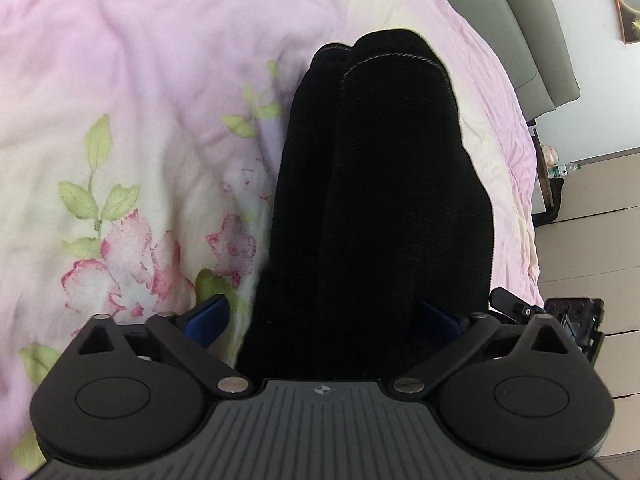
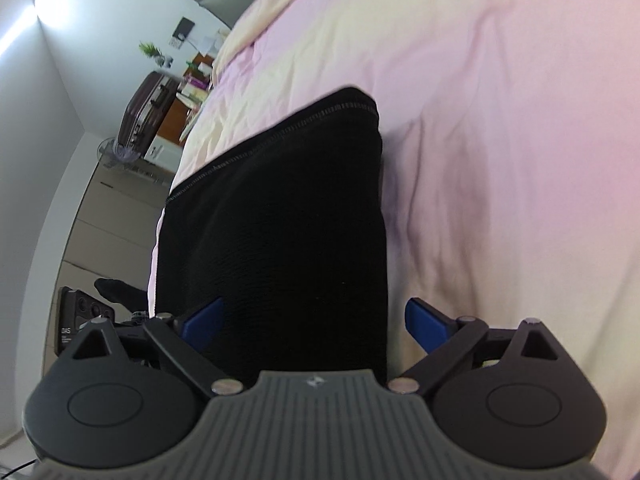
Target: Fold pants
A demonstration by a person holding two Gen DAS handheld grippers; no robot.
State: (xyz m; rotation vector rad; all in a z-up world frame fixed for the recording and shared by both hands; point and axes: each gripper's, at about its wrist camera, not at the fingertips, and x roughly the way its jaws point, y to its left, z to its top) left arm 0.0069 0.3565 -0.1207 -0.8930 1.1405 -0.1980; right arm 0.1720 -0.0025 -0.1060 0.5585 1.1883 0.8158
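The black pants (image 1: 380,200) lie lengthwise on the bed, both legs side by side with stitched hems at the far end. My left gripper (image 1: 324,316) is open, its blue fingers (image 1: 208,316) spread either side of the near end of the pants. In the right wrist view the pants (image 2: 280,240) fill the middle, hem edge running across the far end. My right gripper (image 2: 316,320) is open, with blue fingers (image 2: 424,322) either side of the near edge of the cloth. Neither gripper visibly pinches the cloth.
The pink and cream floral quilt (image 1: 140,140) covers the bed. A grey headboard (image 1: 532,40) stands at the back. Beside the bed are wooden floor (image 2: 88,216), a suitcase (image 2: 146,112) and cluttered shelves. The other gripper (image 1: 568,320) shows at the right edge.
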